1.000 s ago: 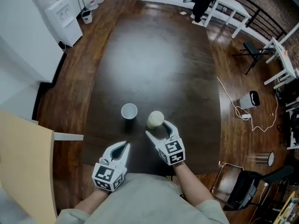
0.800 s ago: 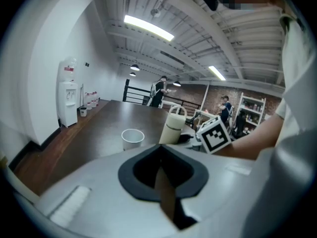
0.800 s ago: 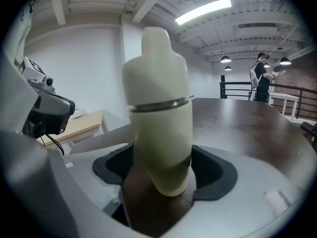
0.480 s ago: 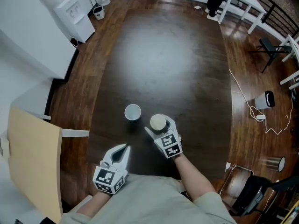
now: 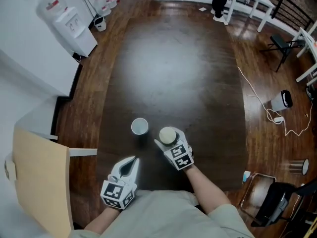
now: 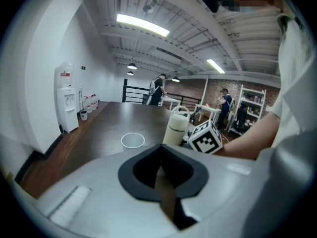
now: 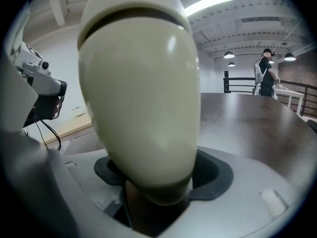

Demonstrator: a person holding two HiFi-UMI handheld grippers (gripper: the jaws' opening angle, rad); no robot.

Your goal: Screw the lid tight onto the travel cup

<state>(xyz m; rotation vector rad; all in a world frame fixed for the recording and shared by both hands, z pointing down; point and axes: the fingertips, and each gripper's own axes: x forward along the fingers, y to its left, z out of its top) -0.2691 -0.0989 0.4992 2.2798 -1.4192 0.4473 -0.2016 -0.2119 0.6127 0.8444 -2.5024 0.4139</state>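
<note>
The cream travel cup [image 5: 167, 134] stands upright on the dark table [image 5: 173, 73] near its front edge. It has a dark band and a loop handle on top, as the left gripper view shows at the cup [image 6: 177, 127]. My right gripper [image 5: 168, 137] has a jaw on each side of the cup, and the jaws are closing. The cup [image 7: 138, 98] fills the right gripper view, deep between the jaws, and no pad visibly presses on it. A white round lid [image 5: 139, 126] lies open side up just left of the cup. My left gripper [image 5: 132, 161] is shut and empty, nearer me.
A tan chair [image 5: 39, 177] stands left of the table's front corner. A water dispenser [image 5: 69, 26] is at the far left wall. White benches, a dark chair [image 5: 280, 43] and a cable [image 5: 257, 100] lie on the wooden floor to the right. People stand far off.
My right gripper has pushed forward, so the cup now sits deeper between its jaws. The left gripper has stayed where it was, shut.
</note>
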